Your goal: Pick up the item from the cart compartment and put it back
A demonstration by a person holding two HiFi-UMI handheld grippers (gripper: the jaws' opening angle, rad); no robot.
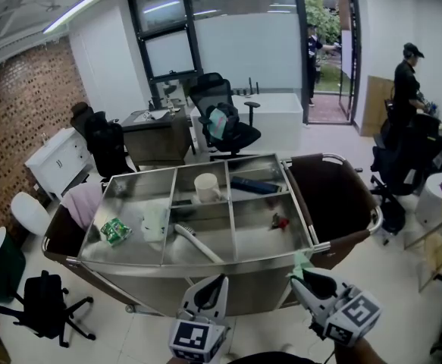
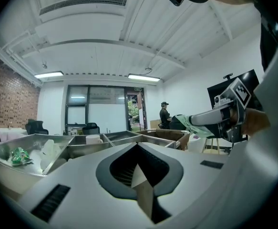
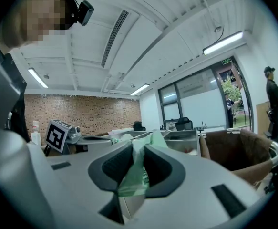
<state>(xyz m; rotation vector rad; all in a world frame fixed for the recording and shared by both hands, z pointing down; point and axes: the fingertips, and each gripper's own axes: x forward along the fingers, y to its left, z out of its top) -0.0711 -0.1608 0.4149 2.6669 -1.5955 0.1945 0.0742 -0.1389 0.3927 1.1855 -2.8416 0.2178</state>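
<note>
On the left side of the steel cart (image 1: 122, 255), the left compartment holds a green snack packet (image 1: 115, 230) and, just right of it, a white plastic piece (image 1: 155, 222). In the middle column a white mug (image 1: 206, 187) stands in the far compartment and a white brush (image 1: 198, 243) lies slanted in the near one.

Near the person, in front of the cart's near wall, the left gripper (image 1: 213, 294) points towards the cart. Its jaws are pressed together with nothing between them.

To the right, a dark blue object (image 1: 255, 185) lies in the far right compartment and a small red item (image 1: 280, 221) in the near right one.

The right gripper (image 1: 302, 277) is at the cart's near right corner, outside the compartments. Its jaws are partly closed and pinch a pale green wrapper (image 3: 138, 168), which sticks up past the tips. A brown bag (image 1: 334, 192) hangs on the cart's right end.
</note>
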